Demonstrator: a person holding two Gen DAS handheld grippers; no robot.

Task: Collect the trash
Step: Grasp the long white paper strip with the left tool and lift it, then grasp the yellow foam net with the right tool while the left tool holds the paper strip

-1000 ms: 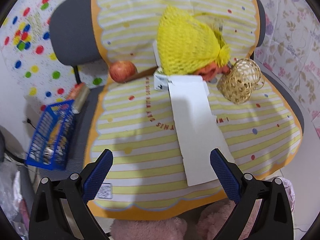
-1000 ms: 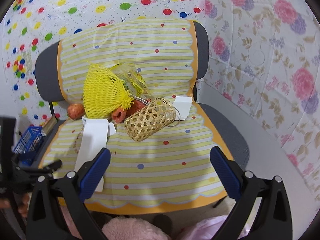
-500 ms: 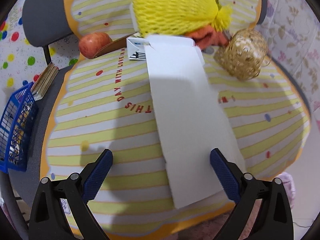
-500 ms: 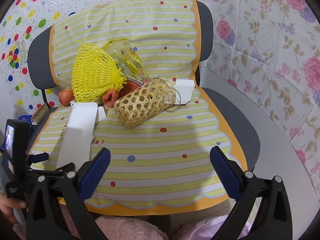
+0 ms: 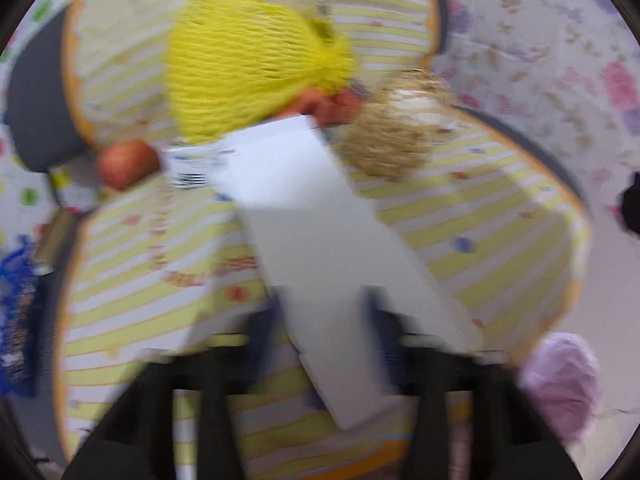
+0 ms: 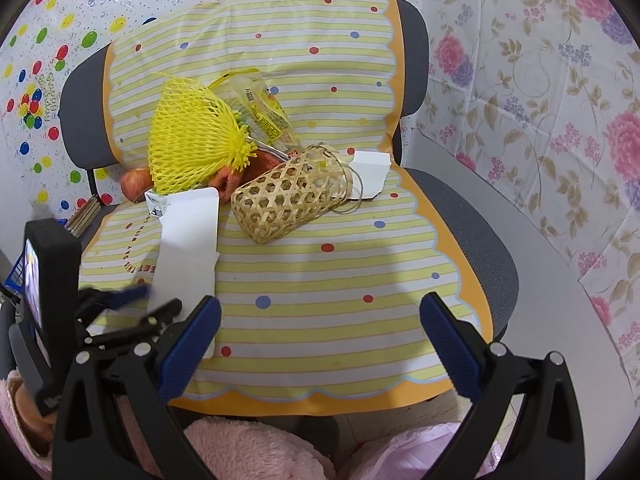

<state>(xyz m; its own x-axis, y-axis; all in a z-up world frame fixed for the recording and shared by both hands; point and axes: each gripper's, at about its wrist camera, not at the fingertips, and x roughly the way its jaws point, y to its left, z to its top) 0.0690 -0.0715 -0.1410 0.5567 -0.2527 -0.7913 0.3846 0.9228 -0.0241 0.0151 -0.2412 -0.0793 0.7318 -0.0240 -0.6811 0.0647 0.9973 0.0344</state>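
A lived-in room of a home, by the look of it. A grey padded office chair [image 6: 472,216] is draped with a yellow-striped, dotted plastic sheet [image 6: 320,280], and the walls wear pink-flowered sheeting [image 6: 540,92] and polka-dot sheeting [image 6: 72,32]. A blue plastic basket [image 5: 16,312] stands beside the chair, and pink fluffy fabric [image 6: 248,448] lies below.

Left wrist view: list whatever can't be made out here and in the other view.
- Left gripper: left wrist view is motion-blurred, so whether it has closed on the white carton is unclear; in the right wrist view the right gripper covers that spot.
- Carton print: too small to read.
- Apple: mostly behind the yellow net bag.
- Blue basket: cut by the frame edge, blurred.
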